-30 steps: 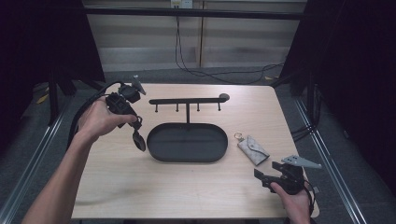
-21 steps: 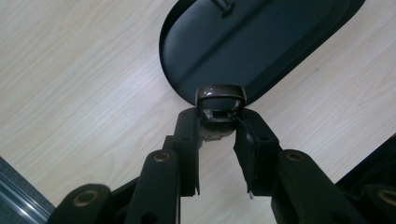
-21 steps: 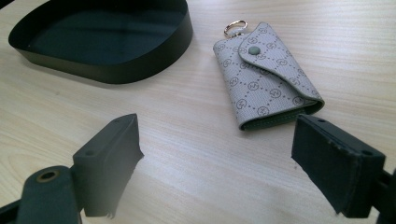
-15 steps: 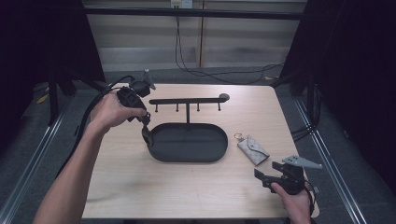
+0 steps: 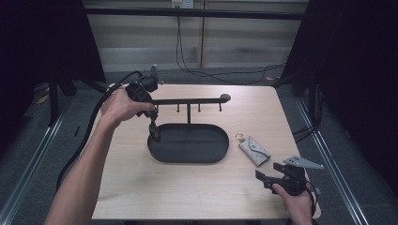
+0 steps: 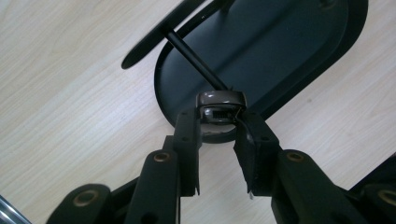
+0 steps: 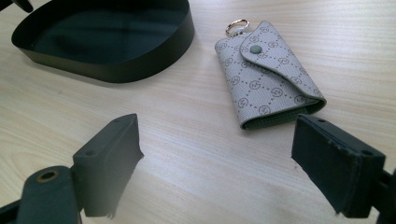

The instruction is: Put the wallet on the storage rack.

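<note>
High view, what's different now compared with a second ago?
The left gripper has carried the small brown object in its jaws rightward, from over the bare table left of the black oval tray to over the tray's left end, under the hook rack. Its grip stayed shut on the object. The right gripper, open, the grey key pouch and the tray kept their places.

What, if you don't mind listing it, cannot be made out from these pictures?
- Small brown object in the left gripper: left gripper view, its fingers cover the sides; too small in high view.
- Key pouch contents: flap snapped shut.
- Tray far end: right gripper view, cut off at the top edge.
</note>
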`<move>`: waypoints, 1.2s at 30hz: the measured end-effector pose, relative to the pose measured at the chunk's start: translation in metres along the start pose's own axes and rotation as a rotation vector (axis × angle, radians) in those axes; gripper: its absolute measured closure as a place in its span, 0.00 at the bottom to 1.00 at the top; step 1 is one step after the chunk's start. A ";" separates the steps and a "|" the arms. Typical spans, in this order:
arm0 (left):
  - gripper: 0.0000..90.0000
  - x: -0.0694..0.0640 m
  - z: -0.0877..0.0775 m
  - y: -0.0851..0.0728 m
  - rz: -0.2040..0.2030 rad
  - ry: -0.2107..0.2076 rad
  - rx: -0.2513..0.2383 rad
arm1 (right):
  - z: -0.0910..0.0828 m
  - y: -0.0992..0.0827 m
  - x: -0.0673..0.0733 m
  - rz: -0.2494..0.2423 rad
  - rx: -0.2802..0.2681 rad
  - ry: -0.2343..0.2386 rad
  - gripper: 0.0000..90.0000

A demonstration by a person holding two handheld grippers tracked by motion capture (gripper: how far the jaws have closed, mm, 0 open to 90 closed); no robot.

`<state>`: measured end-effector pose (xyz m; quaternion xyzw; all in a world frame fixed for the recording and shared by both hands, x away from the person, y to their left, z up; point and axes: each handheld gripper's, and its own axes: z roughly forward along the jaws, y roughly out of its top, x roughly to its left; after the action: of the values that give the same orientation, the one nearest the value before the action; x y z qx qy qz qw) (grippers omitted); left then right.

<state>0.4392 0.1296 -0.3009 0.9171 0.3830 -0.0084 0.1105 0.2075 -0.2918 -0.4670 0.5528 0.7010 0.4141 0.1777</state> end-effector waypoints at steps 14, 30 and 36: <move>0.78 -0.002 0.012 0.013 -0.025 0.023 0.024 | 0.000 0.000 0.000 0.000 0.006 0.002 0.17; 0.63 -0.001 0.016 0.014 -0.056 0.016 -0.035 | 0.001 0.000 0.001 -0.008 0.012 0.004 0.17; 0.46 0.001 0.010 0.008 -0.076 0.018 -0.071 | 0.002 0.000 0.000 -0.007 0.017 0.006 0.17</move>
<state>0.4467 0.1227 -0.3091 0.8974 0.4186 0.0091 0.1393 0.2091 -0.2907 -0.4677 0.5504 0.7071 0.4091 0.1722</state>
